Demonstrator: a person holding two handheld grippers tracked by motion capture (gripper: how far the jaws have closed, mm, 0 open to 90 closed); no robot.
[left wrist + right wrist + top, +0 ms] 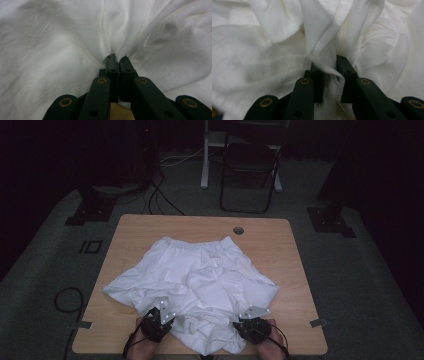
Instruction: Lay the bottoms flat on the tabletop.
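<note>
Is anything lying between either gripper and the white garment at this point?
Nothing visible does. The left gripper is shut on a fold of the white garment, and the right gripper has cloth bunched between its slightly parted jaws. Both work at the garment's near edge on the table.

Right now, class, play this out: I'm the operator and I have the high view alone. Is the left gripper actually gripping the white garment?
Observer: Yes. The left gripper is shut on a pinch of the garment; creases fan out from its tips.
Operator: And the right one?
Observer: The right gripper has its jaws apart, with a fold of garment lying loosely between them.
Operator: What's under the left jaws?
Observer: A sliver of bare table, just below the pinched edge.
</note>
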